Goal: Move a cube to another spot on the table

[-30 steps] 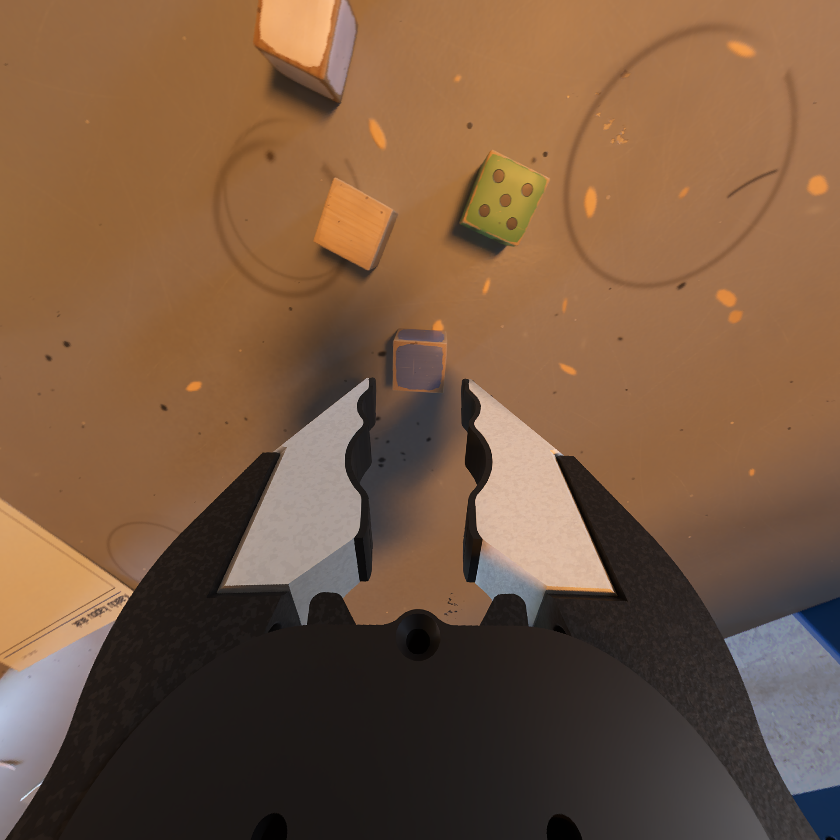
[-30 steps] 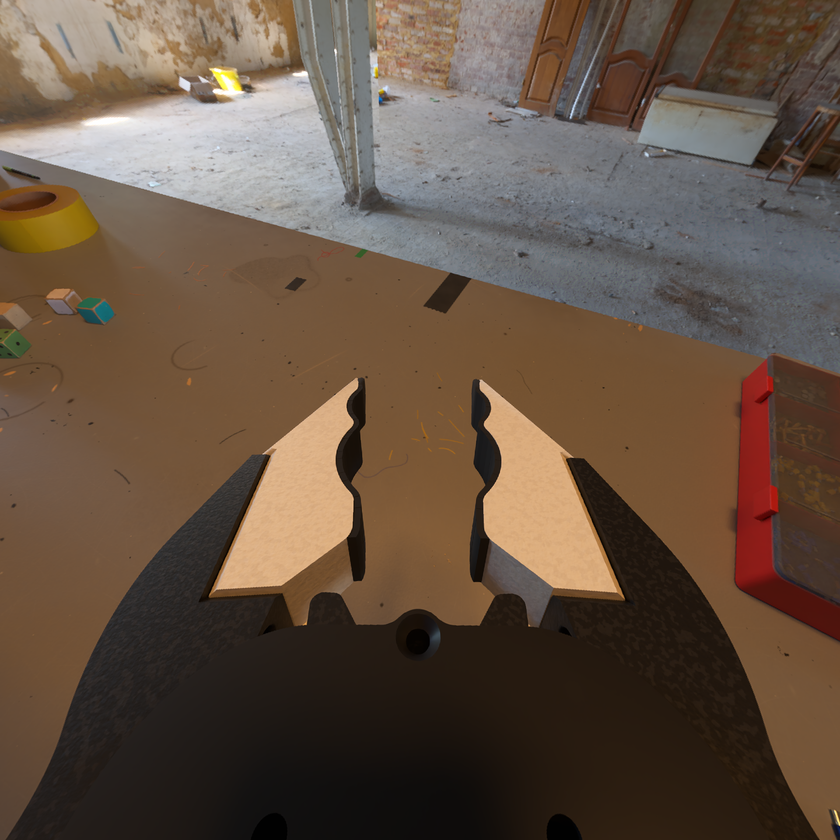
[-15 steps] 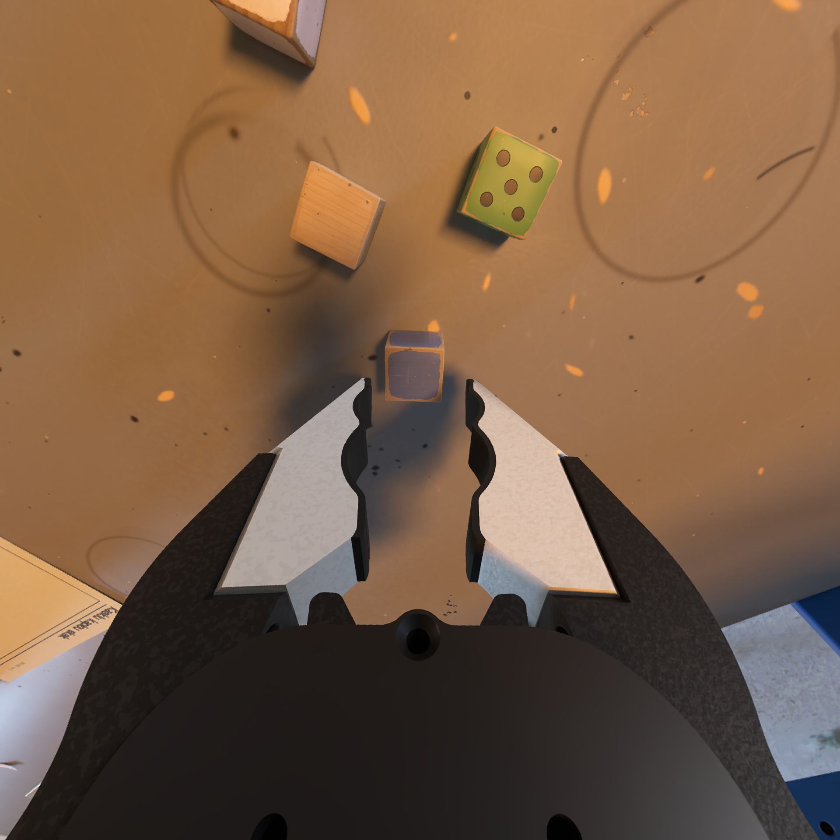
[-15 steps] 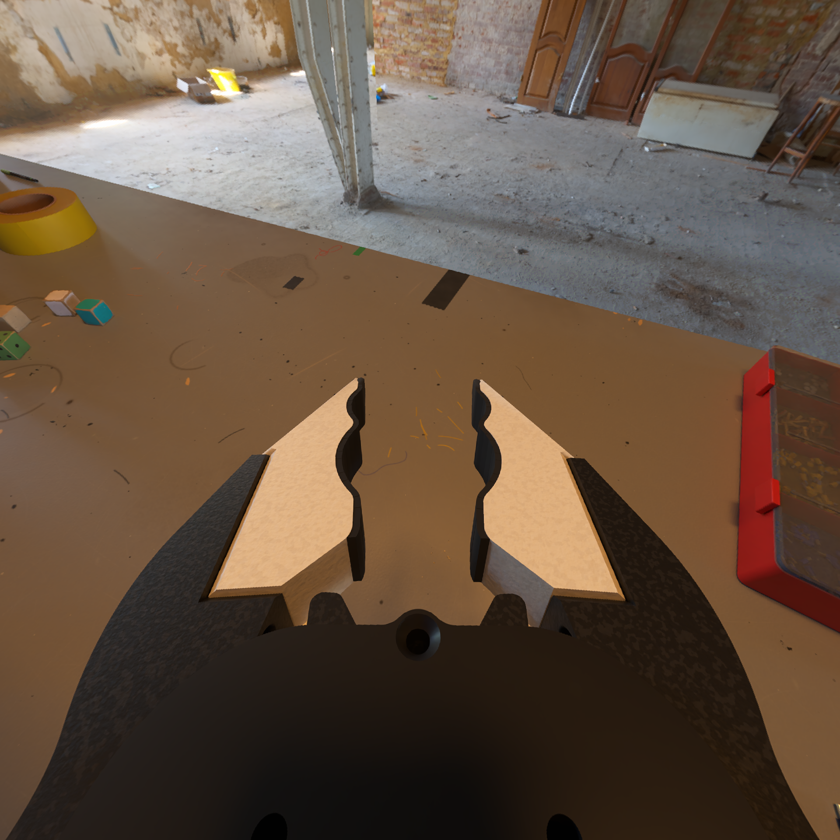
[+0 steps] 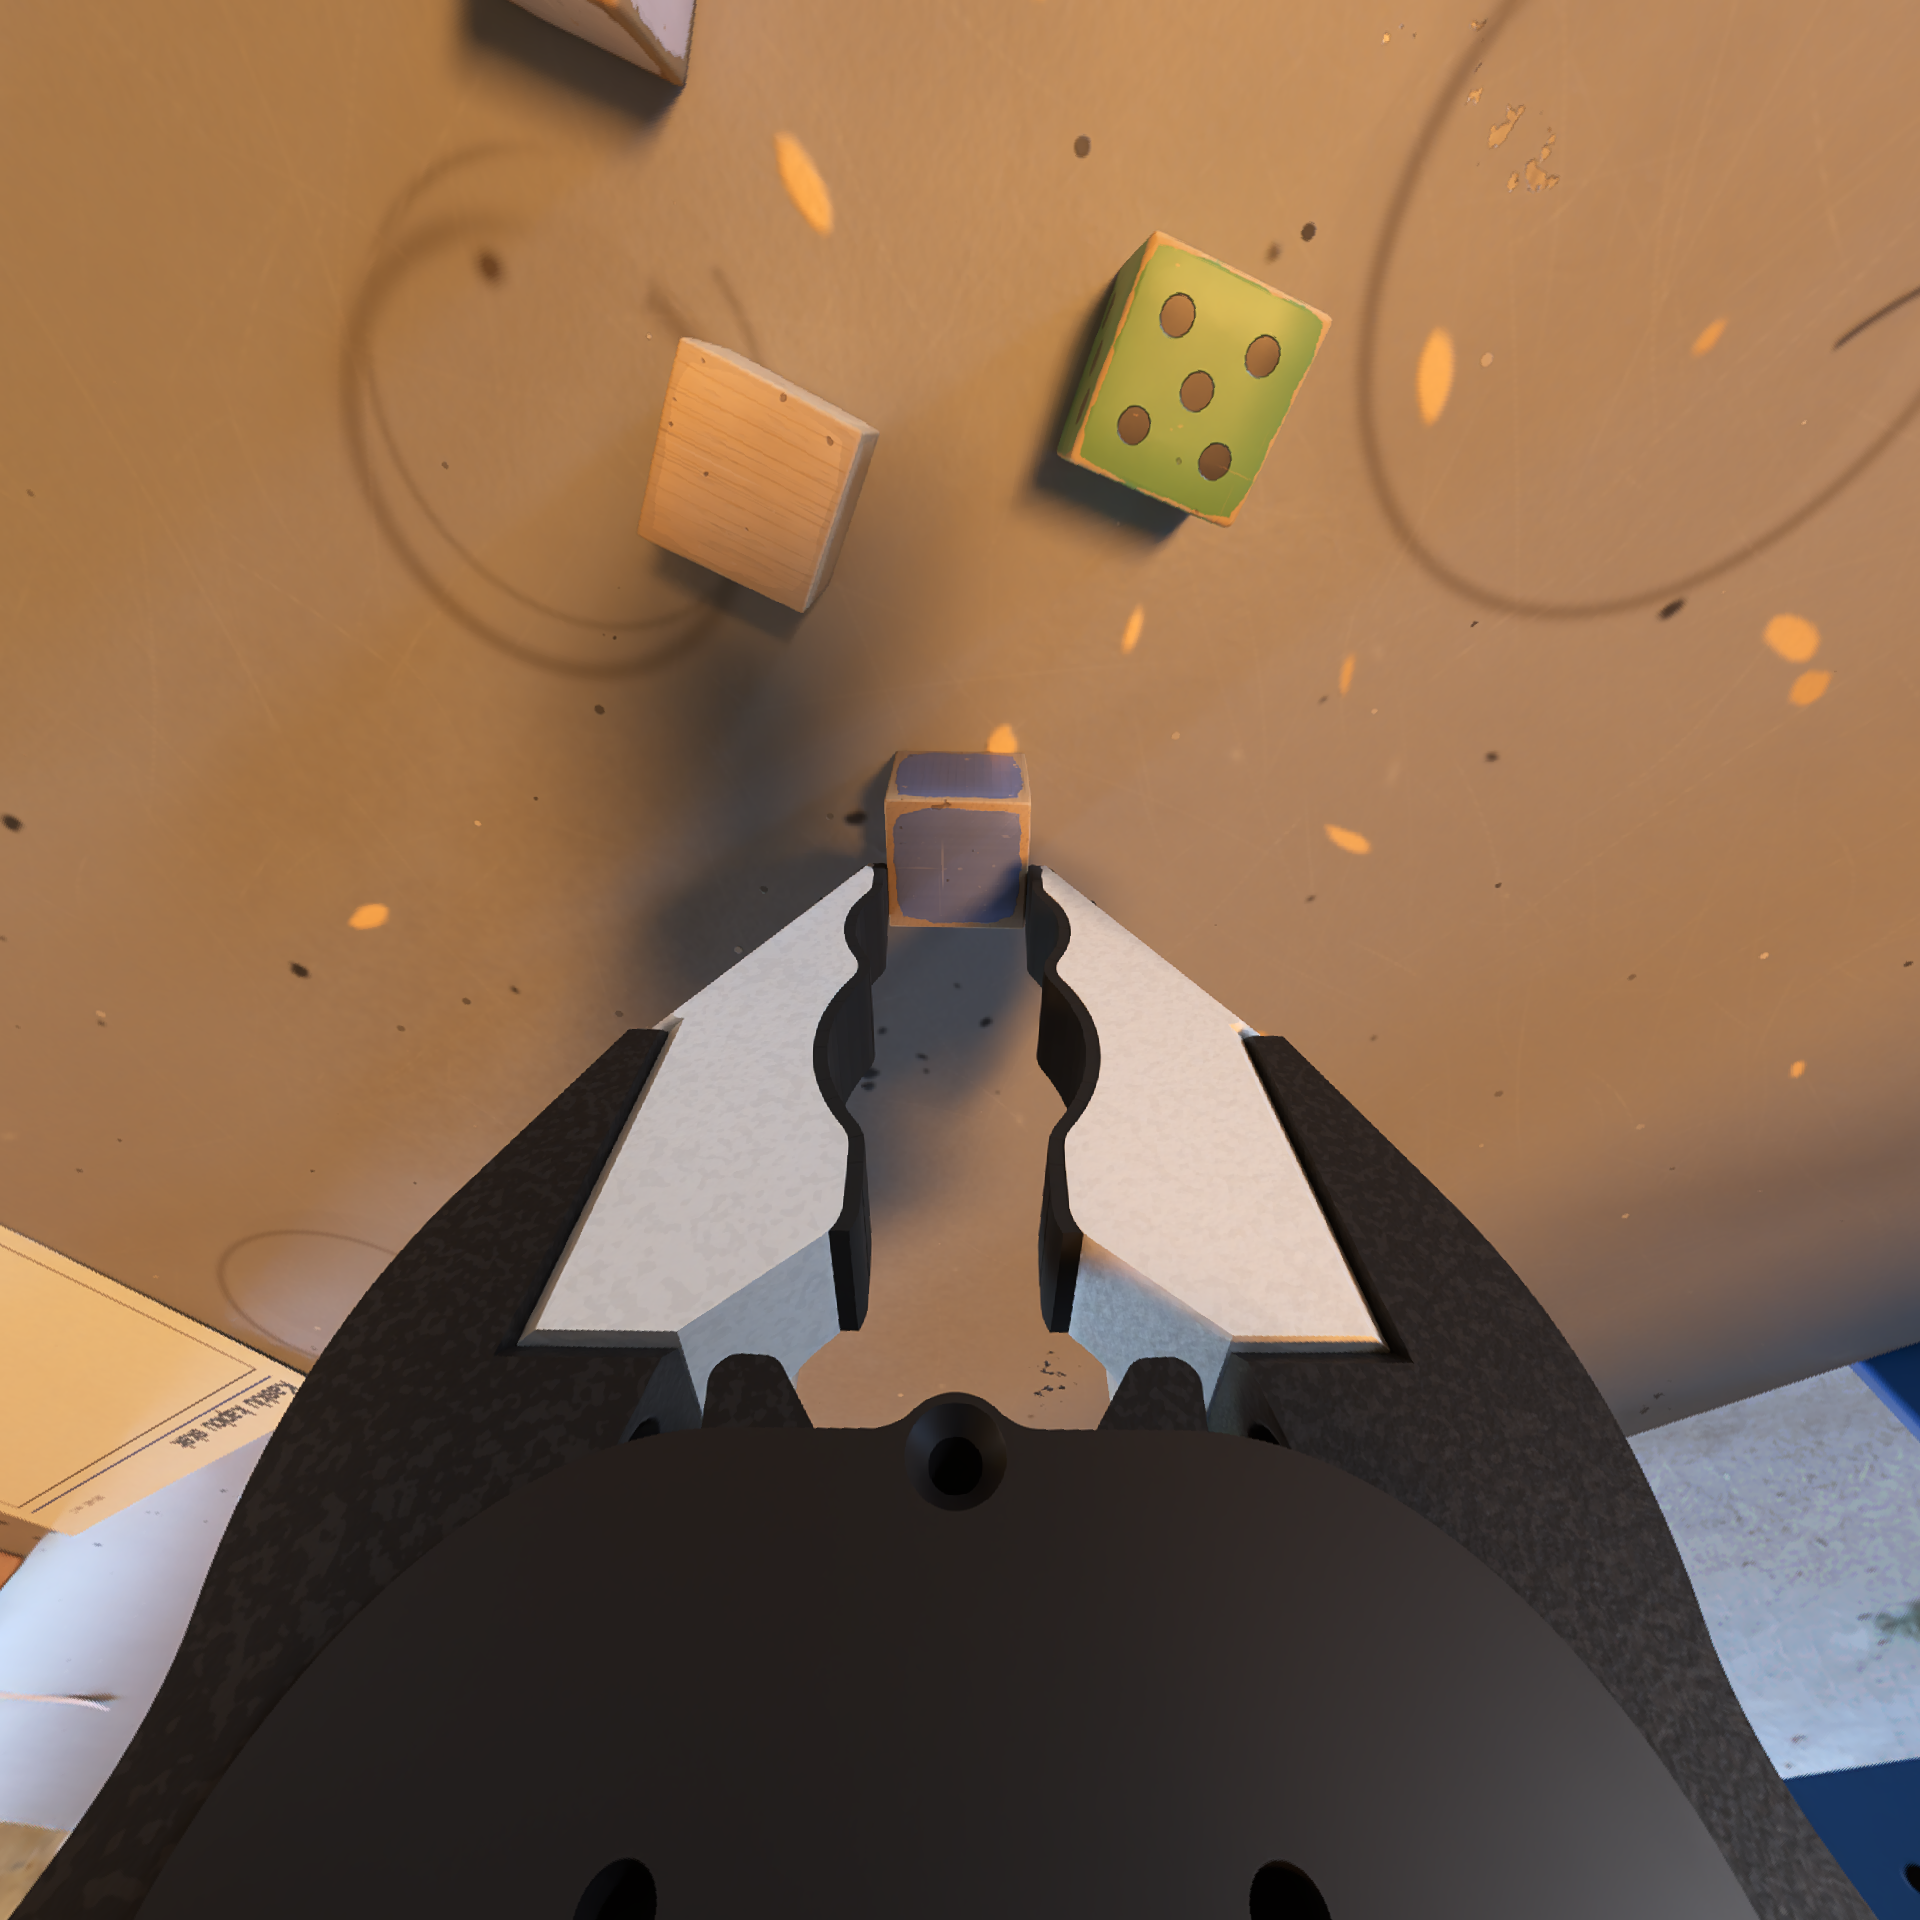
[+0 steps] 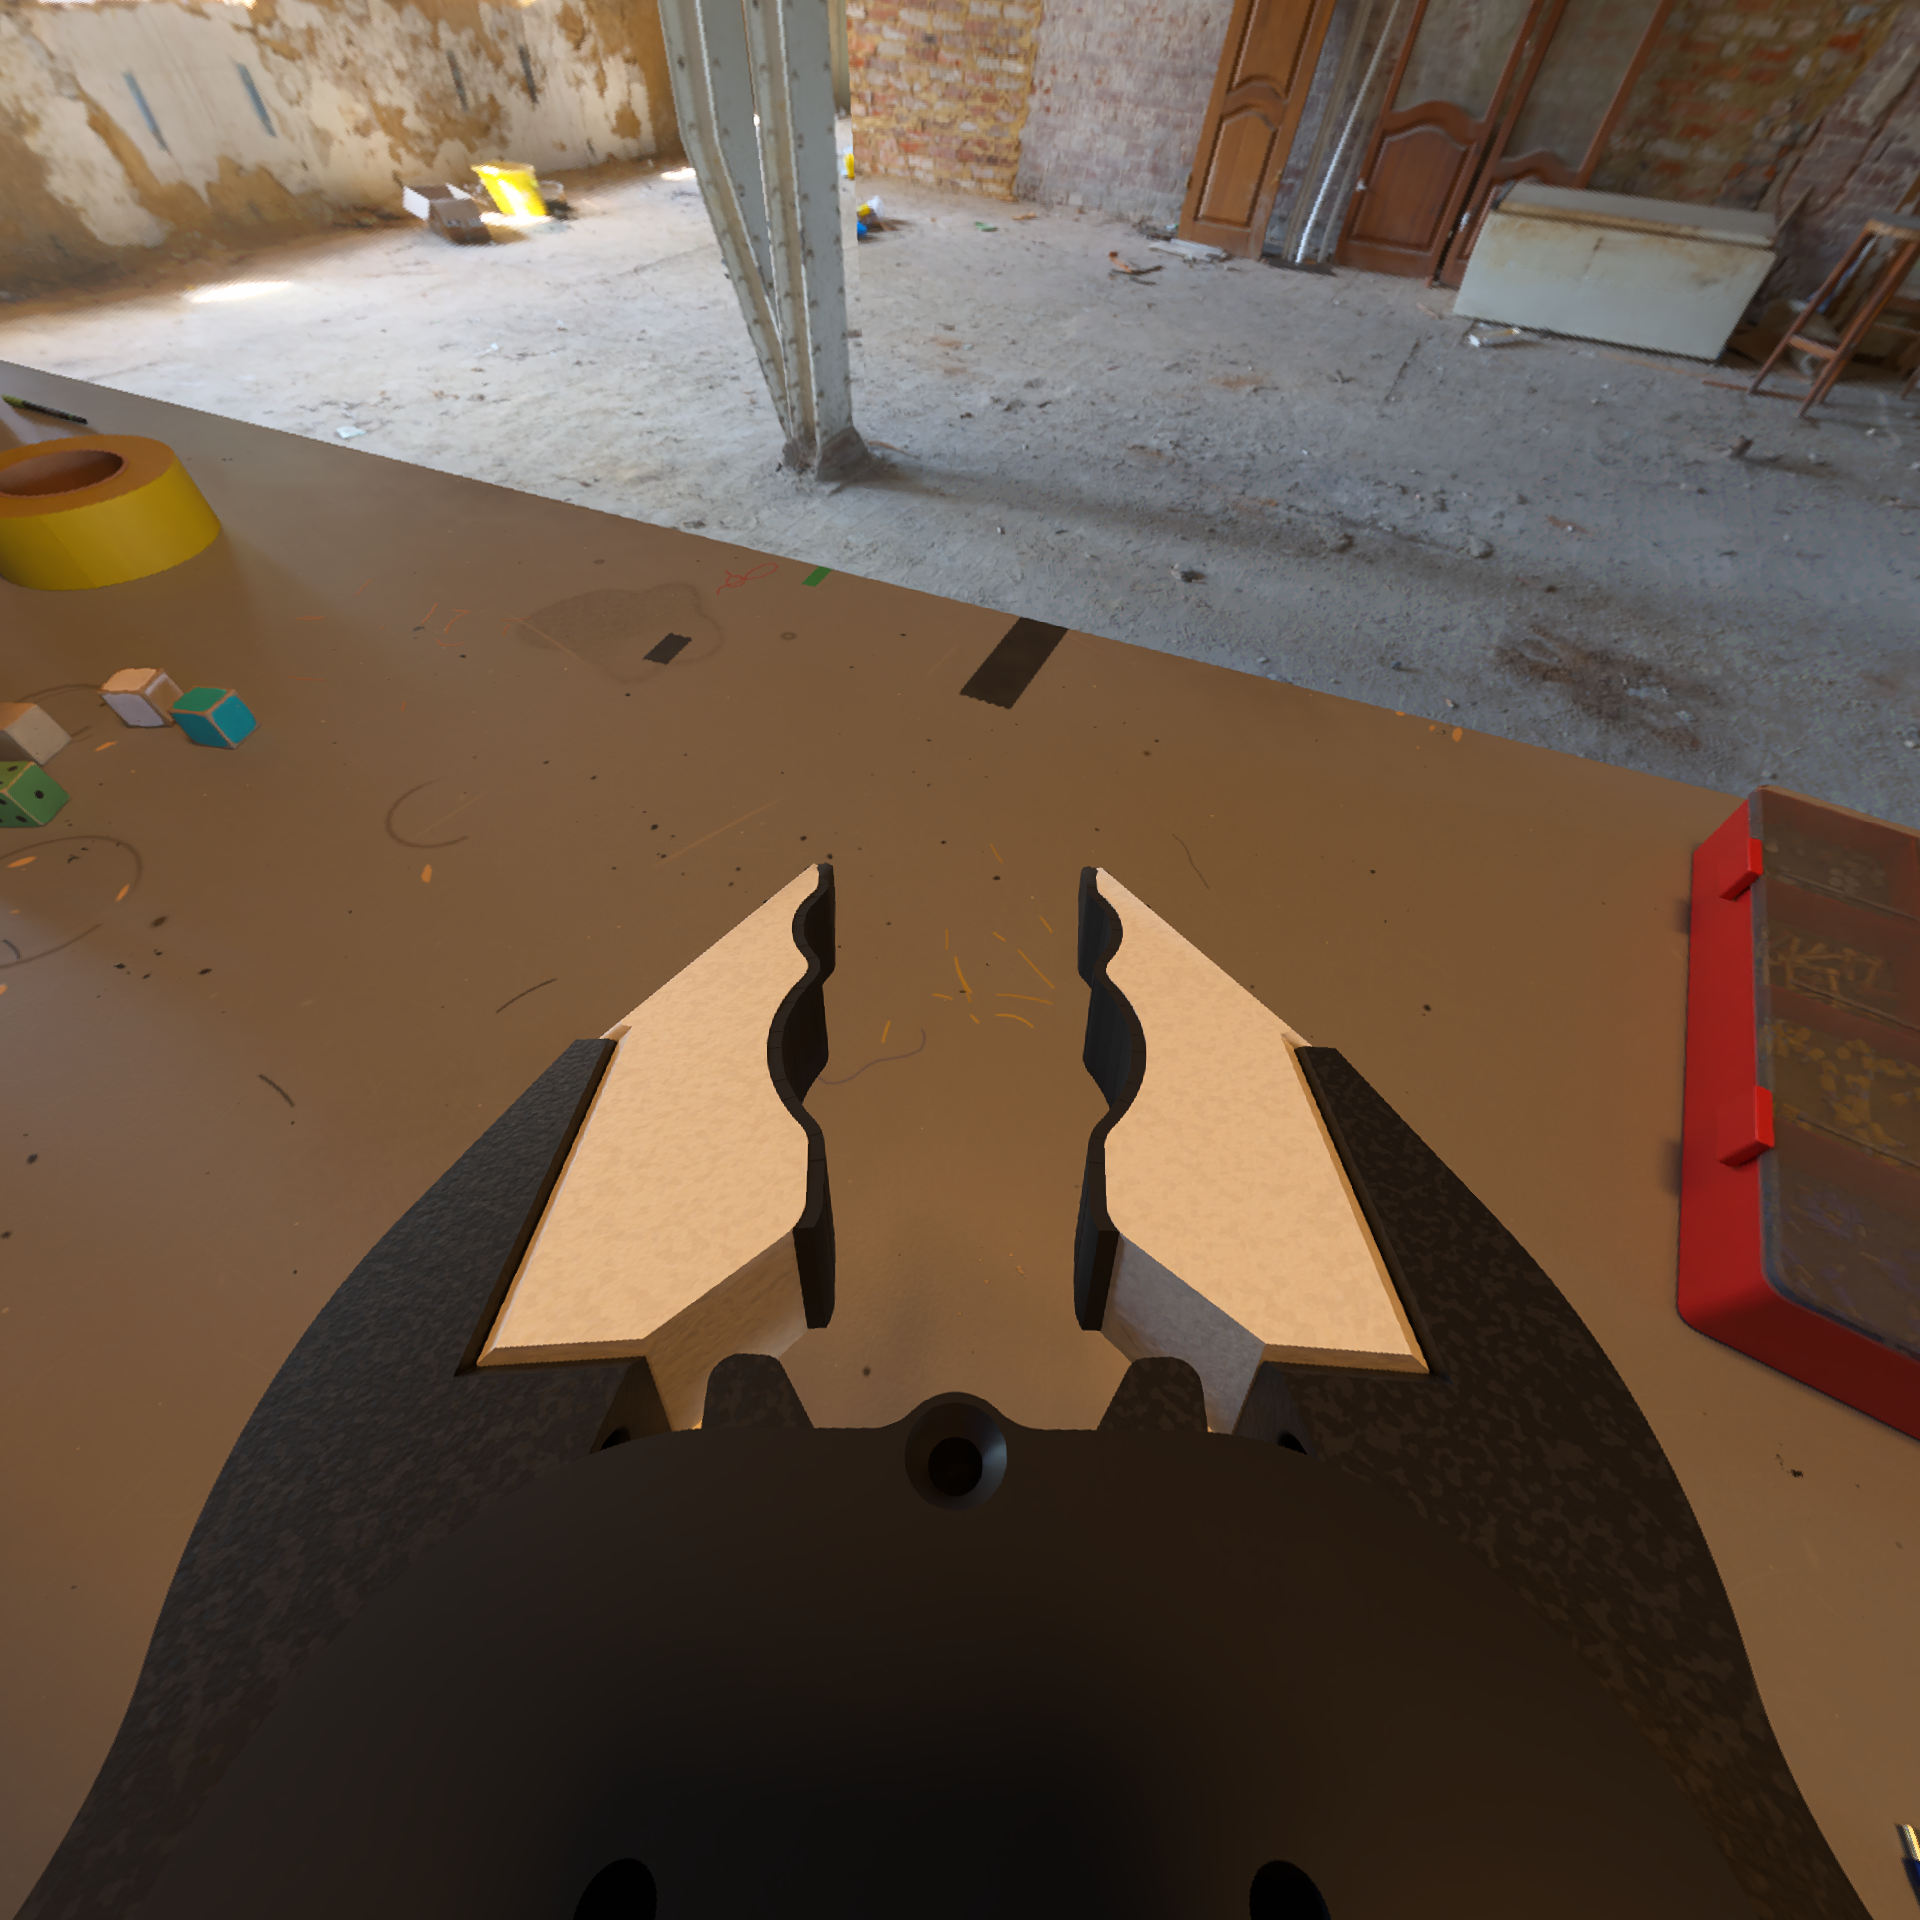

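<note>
Now left gripper (image 5: pixel 954 896) tips pinch small purple cube (image 5: pixel 956 868) at centre, only near edge caught; shallow hold may let it twist out on lift. Green die (image 5: pixel 1195 379) at one o'clock. Right gripper (image 6: pixel 956 894) wide, empty

Beyond your brown tabletop (image 6: pixel 1299 831): dusty concrete floor (image 6: pixel 1195 436), sunlit patch far left. Pale riveted steel column (image 6: pixel 774 229) rises mid-room. Peeling plaster wall (image 6: pixel 260 94) at left, brick wall (image 6: pixel 935 83) behind. Wooden doors (image 6: pixel 1247 114) lean at right, beside white panel (image 6: pixel 1610 270) and wooden stool (image 6: pixel 1839 312).
</note>
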You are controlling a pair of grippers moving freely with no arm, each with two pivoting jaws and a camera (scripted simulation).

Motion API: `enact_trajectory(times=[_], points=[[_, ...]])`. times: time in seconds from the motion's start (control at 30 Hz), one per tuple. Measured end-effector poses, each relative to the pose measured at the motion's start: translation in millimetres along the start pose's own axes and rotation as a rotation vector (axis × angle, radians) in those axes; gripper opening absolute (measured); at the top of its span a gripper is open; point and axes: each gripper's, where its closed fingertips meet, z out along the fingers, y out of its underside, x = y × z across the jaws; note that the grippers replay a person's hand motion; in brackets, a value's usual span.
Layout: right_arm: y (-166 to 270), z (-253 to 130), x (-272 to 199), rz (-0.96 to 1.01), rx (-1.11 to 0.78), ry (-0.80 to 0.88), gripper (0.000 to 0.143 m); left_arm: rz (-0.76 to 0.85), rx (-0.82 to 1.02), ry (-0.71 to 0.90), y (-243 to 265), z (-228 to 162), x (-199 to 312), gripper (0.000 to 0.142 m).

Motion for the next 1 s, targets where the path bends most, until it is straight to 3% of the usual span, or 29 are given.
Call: enact_trajectory(times=[0.2,0.33,0.6,0.7,0.8,1.0], points=[[2,0,2,0.006,-0.005,-0.001,0.047,0.048,0.0,-0.026,1,-2,-1,0.026],[1,-2,2,0.009,0.002,-0.001,0.047,0.029,0.064,-0.106,-2,-24,-9,0.026],[1,-3,3,0.015,0.006,-0.007,0.047,0.13,0.56,-0.382,-50,-136,5,0.026],[2,-4,3,0.016,0.004,-0.01,0.047,0.302,0.736,-0.325,-79,-163,52,0.026],[2,-5,3,0.017,0.003,-0.014,0.047,0.521,0.812,-0.188,-109,-167,108,0.026],[2,-4,3,0.027,0.004,-0.024,0.047,0.755,0.658,-0.047,-173,-132,176,0.026]])
